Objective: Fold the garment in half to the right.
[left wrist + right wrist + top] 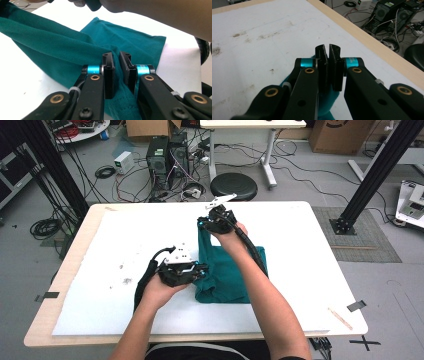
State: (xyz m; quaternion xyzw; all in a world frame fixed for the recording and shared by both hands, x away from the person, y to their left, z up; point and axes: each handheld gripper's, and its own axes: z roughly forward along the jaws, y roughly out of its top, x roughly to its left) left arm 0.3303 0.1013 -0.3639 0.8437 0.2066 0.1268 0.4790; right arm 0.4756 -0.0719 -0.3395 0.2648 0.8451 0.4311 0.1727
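Centre frame, the left gripper [200, 270] and right gripper [204, 221] each pinch a teal garment [232, 275] (part lifted) above the white mat [120, 245], its left half bare.

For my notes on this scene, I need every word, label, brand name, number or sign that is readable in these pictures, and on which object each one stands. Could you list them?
No text can be read in these pictures.
Blue metal ring beside the left gripper jaws: small dark print, too blurred to read.
Blue metal ring beside the right gripper jaws: small print, unreadable.
Brown cardboard box on the floor: part of a dark curved mark, not a legible word.
Teal cloth garment: no print visible.
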